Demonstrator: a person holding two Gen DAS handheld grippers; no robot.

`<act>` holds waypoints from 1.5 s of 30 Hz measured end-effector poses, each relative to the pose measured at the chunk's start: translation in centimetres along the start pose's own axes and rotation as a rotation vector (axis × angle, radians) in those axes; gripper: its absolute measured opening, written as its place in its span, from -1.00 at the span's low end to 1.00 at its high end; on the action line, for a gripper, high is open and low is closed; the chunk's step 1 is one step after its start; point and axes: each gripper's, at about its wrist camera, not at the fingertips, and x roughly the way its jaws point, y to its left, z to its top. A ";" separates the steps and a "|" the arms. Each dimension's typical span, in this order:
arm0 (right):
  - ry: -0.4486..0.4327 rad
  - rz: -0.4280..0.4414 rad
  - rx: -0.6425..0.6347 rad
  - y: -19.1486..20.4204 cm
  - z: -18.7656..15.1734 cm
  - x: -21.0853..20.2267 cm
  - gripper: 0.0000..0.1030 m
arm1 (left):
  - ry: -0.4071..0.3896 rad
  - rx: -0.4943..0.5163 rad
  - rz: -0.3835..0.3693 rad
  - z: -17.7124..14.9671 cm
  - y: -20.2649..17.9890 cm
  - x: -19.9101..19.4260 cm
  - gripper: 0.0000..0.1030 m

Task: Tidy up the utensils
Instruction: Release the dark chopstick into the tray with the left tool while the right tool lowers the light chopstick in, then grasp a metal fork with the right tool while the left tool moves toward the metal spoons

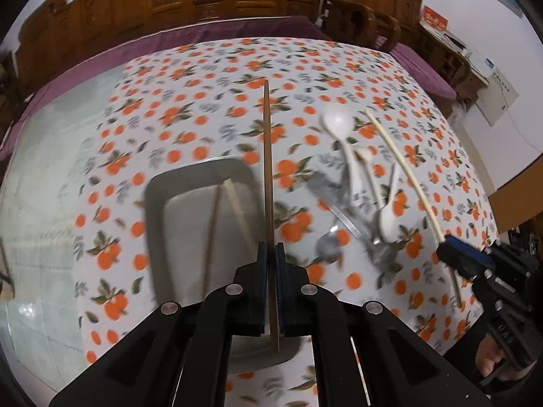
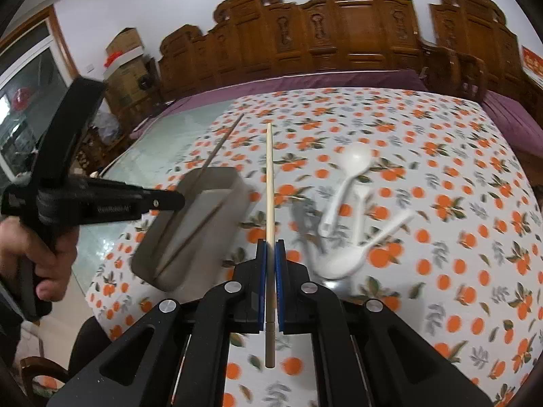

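Observation:
My left gripper [image 1: 270, 250] is shut on a brown chopstick [image 1: 268, 156] and holds it above the right edge of the grey tray [image 1: 154, 210]. Two chopsticks [image 1: 213, 234] lie in the tray. My right gripper [image 2: 270, 247] is shut on a pale chopstick [image 2: 269, 176], held above the table right of the tray [image 2: 217, 200]. It shows in the left wrist view [image 1: 451, 247] with its chopstick [image 1: 400, 159]. White plastic spoons [image 2: 349, 176] and metal utensils [image 2: 305, 224] lie in a heap on the cloth; the heap also shows in the left wrist view [image 1: 353, 183].
The table has an orange-print cloth [image 1: 210, 78] and bare glass [image 1: 44, 176] at the left. Carved wooden chairs [image 2: 339, 27] and a purple cushion [image 2: 305, 79] stand behind it. The left gripper's handle and hand [image 2: 54, 200] are at the left of the right wrist view.

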 end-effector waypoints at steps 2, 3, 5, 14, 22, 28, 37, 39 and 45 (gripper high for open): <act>0.009 0.013 -0.013 1.3 0.3 0.7 -0.88 | 0.010 -0.023 -0.001 -0.9 1.5 0.2 -0.93; 0.017 0.019 -0.022 2.0 0.5 1.1 -0.88 | 0.015 -0.029 -0.002 -1.3 2.0 0.3 -0.93; 0.032 0.027 -0.039 3.3 0.7 2.0 -0.88 | 0.030 -0.044 0.001 -2.1 3.3 1.0 -0.93; 0.091 0.058 -0.069 7.4 1.0 5.3 -0.88 | 0.073 -0.080 -0.027 -4.1 6.2 3.1 -0.92; 0.121 0.071 -0.075 9.6 1.6 8.0 -0.88 | -0.009 -0.121 -0.015 -5.4 8.2 0.2 -0.72; 0.166 0.084 -0.034 10.0 2.0 11.2 -0.88 | -0.068 -0.163 0.021 -6.5 10.3 -2.6 -0.71; 0.188 0.116 -0.025 10.1 2.0 12.7 -0.81 | -0.086 -0.179 0.044 -7.2 11.5 -4.4 -0.71; 0.182 0.129 -0.026 9.9 2.3 12.3 -0.81 | -0.090 -0.176 0.043 -7.1 11.3 -4.6 -0.70; 0.107 0.108 -0.067 8.4 3.3 8.3 -0.81 | -0.116 -0.142 0.045 -6.5 8.9 -4.9 -0.44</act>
